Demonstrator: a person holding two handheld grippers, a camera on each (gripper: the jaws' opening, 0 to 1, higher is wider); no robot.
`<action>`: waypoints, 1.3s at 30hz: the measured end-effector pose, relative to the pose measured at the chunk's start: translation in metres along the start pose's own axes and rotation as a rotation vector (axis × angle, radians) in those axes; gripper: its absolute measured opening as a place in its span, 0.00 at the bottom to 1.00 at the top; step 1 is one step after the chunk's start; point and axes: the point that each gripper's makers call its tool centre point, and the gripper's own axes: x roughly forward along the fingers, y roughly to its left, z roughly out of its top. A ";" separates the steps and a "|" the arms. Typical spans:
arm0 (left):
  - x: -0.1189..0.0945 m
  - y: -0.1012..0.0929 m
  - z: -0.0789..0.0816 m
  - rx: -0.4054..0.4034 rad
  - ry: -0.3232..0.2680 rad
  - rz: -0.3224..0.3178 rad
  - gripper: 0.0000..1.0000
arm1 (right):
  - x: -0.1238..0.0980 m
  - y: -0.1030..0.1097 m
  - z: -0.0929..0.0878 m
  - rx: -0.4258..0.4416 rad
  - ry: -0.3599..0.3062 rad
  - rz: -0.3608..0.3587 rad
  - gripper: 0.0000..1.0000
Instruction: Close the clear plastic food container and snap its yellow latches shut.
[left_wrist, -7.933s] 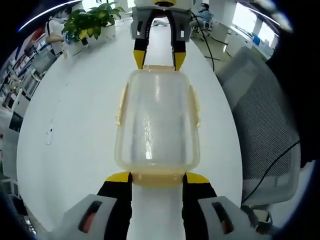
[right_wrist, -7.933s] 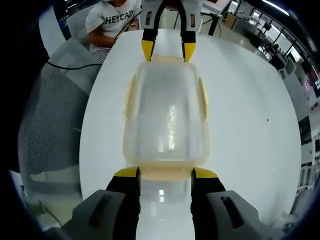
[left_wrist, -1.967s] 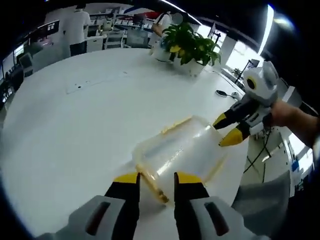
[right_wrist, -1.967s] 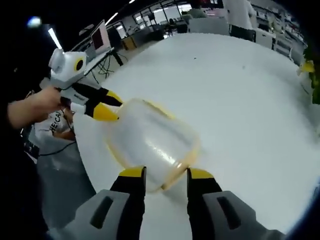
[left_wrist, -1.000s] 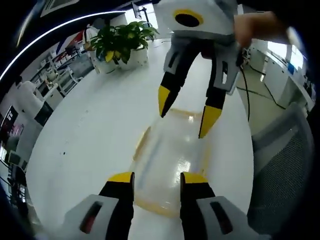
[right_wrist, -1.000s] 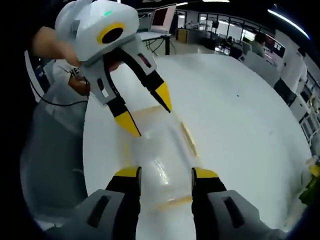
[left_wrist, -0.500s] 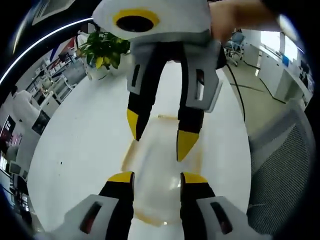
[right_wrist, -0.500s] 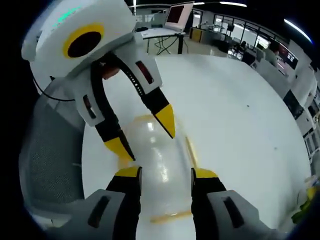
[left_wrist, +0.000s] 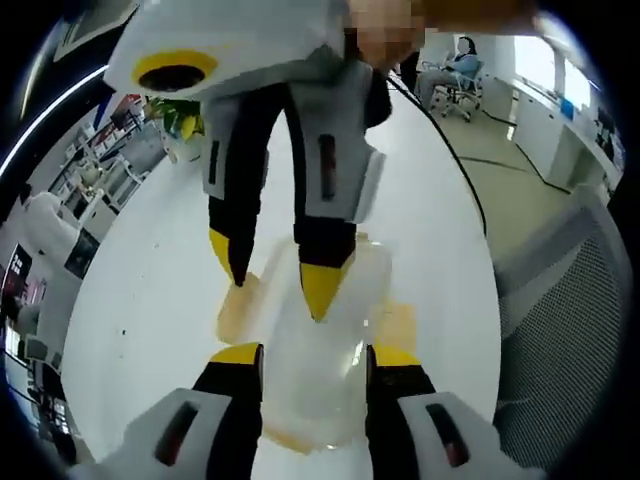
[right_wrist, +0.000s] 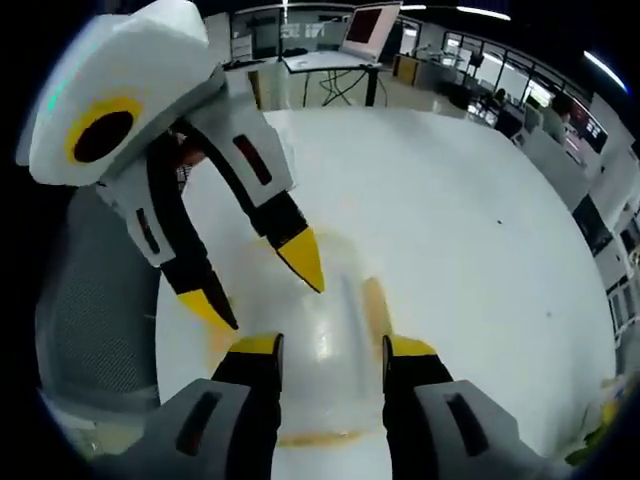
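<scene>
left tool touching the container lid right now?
Cannot tell. In the left gripper view the left tool straddles the container with jaws spread, and in the right gripper view its tips overlap the lid's outline, but no plain contact or gap shows.

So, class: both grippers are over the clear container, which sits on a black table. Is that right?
Not quite. The table is white, not black, as the left gripper view shows. Both the left gripper and right gripper are over the clear container.
</scene>
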 end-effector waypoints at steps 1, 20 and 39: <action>0.000 -0.002 0.001 0.025 0.003 0.001 0.35 | 0.001 0.000 -0.001 0.000 0.006 0.011 0.37; 0.007 -0.019 0.001 0.104 0.055 0.006 0.39 | 0.019 -0.011 -0.010 -0.004 0.174 0.207 0.40; 0.021 -0.019 -0.006 0.204 0.107 0.052 0.37 | 0.028 -0.005 -0.009 -0.071 0.361 0.311 0.36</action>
